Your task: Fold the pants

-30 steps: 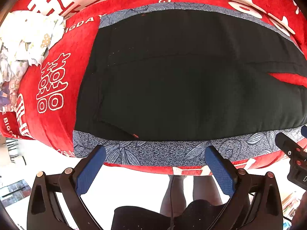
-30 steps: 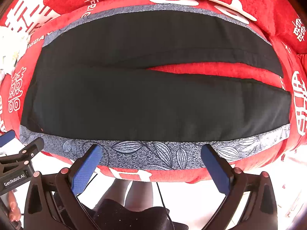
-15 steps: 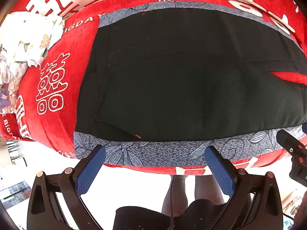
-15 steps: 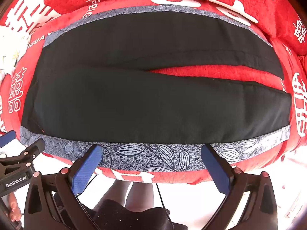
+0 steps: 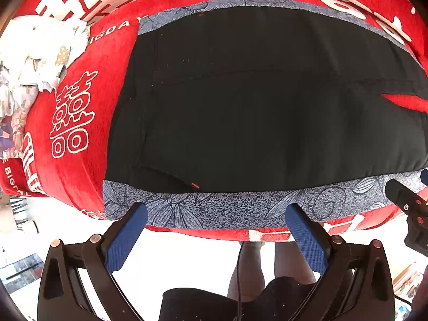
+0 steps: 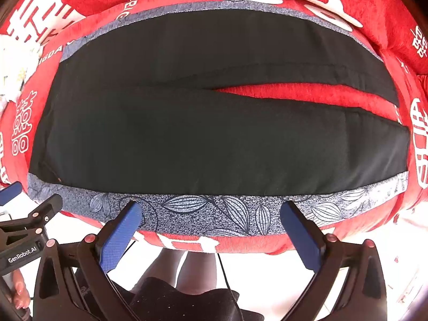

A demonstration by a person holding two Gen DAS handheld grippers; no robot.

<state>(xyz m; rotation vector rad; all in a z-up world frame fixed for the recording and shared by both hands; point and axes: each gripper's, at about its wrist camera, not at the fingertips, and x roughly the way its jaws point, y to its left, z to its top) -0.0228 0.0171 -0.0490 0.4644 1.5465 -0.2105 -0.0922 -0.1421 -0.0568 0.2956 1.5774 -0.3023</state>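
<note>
At the far left of the left wrist view a crumpled pale floral cloth [image 5: 34, 61] lies on the red blanket [image 5: 80, 171], which carries white characters and lettering and covers the whole surface. Next to it the black pants [image 5: 254, 112] are spread flat on the blanket, waist end toward the left, with a grey leaf-print band [image 5: 227, 208] running along their near edge and a second strip of the same print along the far edge. The left gripper [image 5: 216, 230] hangs just off the near edge of the blanket, its jaws spread wide with nothing between them; its blue pads [image 5: 125, 238] sit close to the print band but do not clamp it. Below it the person's legs [image 5: 267, 264] and dark clothing show against a pale floor. In the right wrist view the pants [image 6: 214, 139] stretch across the frame, and toward the right the two legs part into a narrow wedge where the red blanket [image 6: 307, 93] shows through; both leg ends lie near the right side. The right gripper [image 6: 211, 227] is likewise wide open and empty, hovering at the near edge just beside the leaf-print band [image 6: 214, 214]. Part of the left gripper [image 6: 29, 227] shows at the lower left of this view.
</note>
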